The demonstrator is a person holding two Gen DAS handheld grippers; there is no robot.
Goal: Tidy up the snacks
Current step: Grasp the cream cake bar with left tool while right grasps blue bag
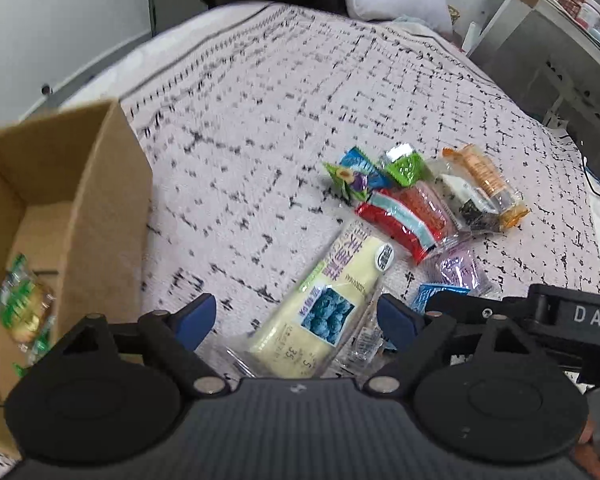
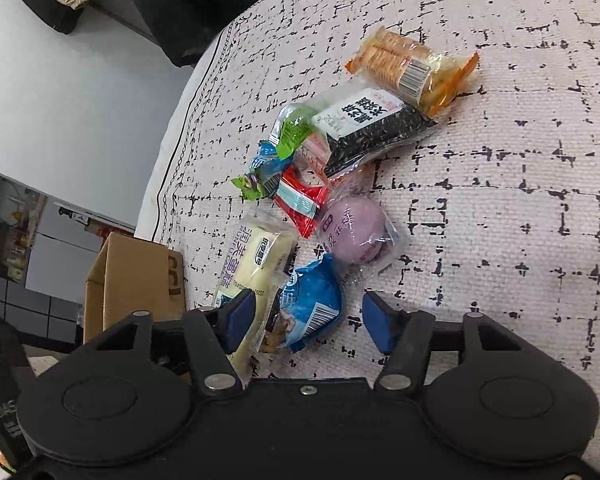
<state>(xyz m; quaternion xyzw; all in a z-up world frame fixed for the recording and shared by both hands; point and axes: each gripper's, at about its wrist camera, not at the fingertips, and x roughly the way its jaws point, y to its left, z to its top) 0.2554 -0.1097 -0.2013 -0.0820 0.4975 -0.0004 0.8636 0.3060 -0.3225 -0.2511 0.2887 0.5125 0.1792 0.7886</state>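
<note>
On right gripper (image 1: 580,314): "DAS" (cut off)

Snacks lie clustered on the bed, all flat. Pale yellow cake pack (image 1: 332,300) nearest the cardboard box (image 1: 84,216), angled. Blue pack (image 2: 312,304) just beside it, touching. Round purple bun in clear wrap (image 2: 354,236) next. Red pack (image 2: 300,202), small green packets (image 2: 294,132), black-and-white seed pack (image 2: 364,128), orange cracker sleeve (image 2: 408,64) overlap farther out. One green-wrapped snack (image 1: 22,304) already inside the box.
</note>
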